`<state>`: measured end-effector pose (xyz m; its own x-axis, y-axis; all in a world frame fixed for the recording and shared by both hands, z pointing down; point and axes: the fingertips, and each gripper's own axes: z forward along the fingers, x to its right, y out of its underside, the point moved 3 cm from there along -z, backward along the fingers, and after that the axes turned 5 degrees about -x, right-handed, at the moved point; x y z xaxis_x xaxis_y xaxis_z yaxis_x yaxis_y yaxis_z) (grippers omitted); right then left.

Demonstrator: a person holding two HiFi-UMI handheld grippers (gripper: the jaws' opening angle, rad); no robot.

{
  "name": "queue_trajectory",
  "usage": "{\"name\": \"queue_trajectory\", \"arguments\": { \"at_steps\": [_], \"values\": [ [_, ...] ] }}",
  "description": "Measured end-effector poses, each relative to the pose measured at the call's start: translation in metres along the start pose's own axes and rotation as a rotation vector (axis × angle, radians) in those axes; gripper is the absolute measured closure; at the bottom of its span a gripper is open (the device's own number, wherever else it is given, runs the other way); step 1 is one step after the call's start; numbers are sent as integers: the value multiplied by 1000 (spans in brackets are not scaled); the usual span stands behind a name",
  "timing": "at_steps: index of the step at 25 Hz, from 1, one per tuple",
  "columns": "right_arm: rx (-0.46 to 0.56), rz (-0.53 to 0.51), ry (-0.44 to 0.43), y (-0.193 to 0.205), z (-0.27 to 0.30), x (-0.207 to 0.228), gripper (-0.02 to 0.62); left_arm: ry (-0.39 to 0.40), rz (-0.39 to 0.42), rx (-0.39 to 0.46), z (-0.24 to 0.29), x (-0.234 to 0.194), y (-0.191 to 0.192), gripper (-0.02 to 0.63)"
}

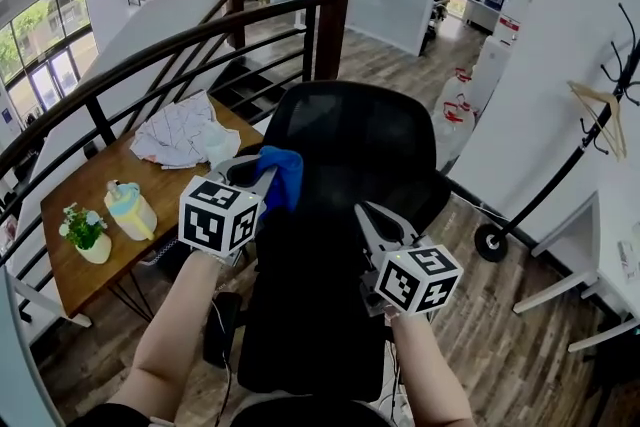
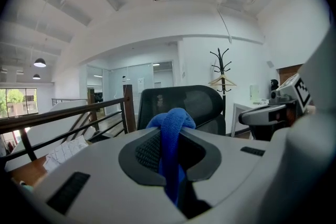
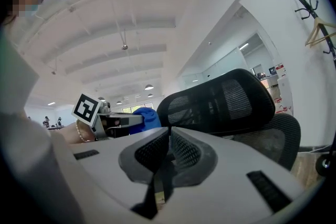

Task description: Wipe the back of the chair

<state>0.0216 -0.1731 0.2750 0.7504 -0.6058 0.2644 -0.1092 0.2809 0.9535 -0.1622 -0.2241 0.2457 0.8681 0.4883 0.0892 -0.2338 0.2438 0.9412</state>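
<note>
We see a wood-plank floor [image 1: 520, 335], white walls [image 1: 545, 55], a dark stair railing [image 1: 170, 47] behind a wooden table [image 1: 80, 190], bright windows [image 1: 40, 40] at the left edge, and a coat stand [image 1: 490, 241] at right.

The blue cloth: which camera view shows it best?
The left gripper view: the blue cloth fills the centre, pinched between the left tongs. The head view shows it from above, near the chair back. The right gripper view shows only a small blue part, beside the left tongs.
</note>
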Motion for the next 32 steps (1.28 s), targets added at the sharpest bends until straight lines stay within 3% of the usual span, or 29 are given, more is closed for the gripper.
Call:
{"name": "queue_trajectory", "arguments": {
  "at_steps": [8,20,32],
  "values": [
    [7,40,64,15,-32,32,561,172,-32,-31,20,71,35,561],
    [65,118,216,24,-85,105,561,398,-30,-75,89,175,44,561],
    [73,176,333,43,-111,166,561,527,28,-128,163,250,39,561]
  ]
}}
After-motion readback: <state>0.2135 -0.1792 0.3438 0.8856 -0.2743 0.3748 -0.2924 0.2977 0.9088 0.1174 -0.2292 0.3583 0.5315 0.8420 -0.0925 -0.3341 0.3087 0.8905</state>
